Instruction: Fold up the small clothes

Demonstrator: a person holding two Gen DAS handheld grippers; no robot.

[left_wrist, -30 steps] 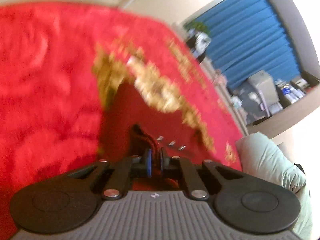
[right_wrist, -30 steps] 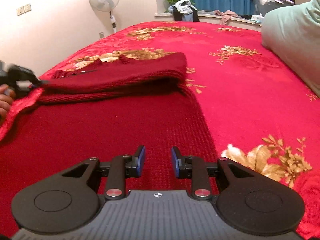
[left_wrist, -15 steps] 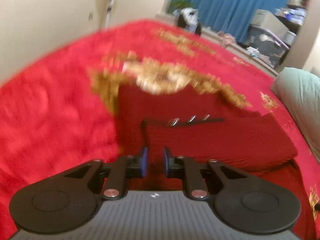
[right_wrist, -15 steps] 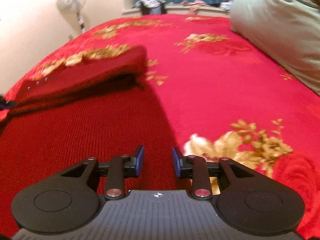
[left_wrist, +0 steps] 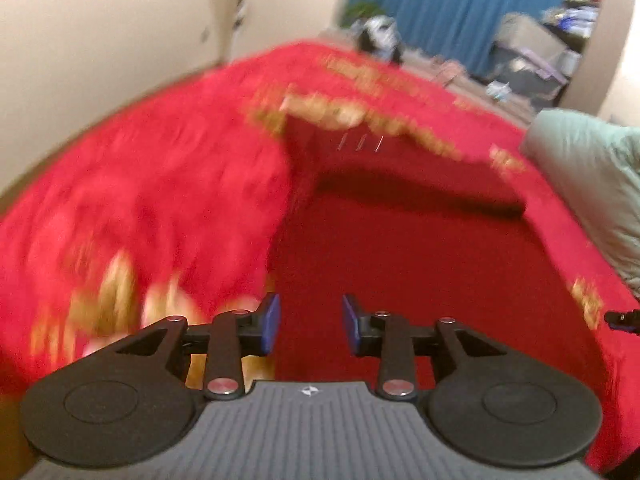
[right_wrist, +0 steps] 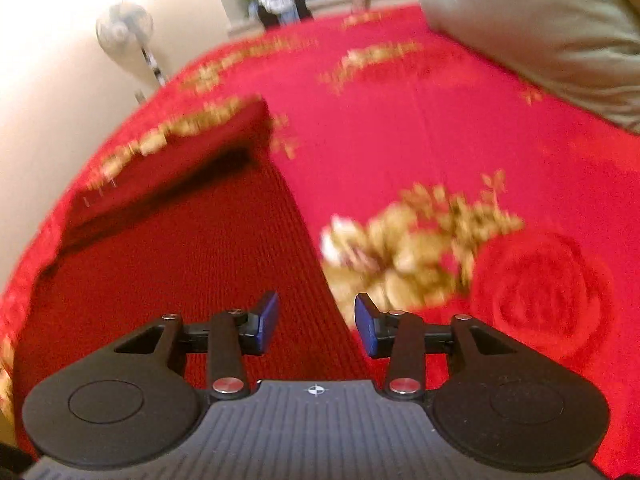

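A dark red knitted garment (left_wrist: 420, 248) lies on the red floral bedspread (left_wrist: 140, 208). Its far part is folded over onto itself, with small metal buttons (left_wrist: 360, 143) on top. It also shows in the right wrist view (right_wrist: 192, 248). My left gripper (left_wrist: 308, 326) is open and empty above the garment's near left edge. My right gripper (right_wrist: 316, 322) is open and empty above the garment's near right edge. The right gripper's tip (left_wrist: 624, 316) shows at the right edge of the left wrist view.
A pale green pillow (right_wrist: 540, 28) lies at the right side of the bed. A standing fan (right_wrist: 128, 36) is by the cream wall on the left. Blue curtains (left_wrist: 460, 4) and storage boxes (left_wrist: 532, 56) stand beyond the bed's far end.
My left gripper has let go of the garment's edge, opened and pulled back toward the near end. My right gripper has opened wider and shifted to the garment's right edge.
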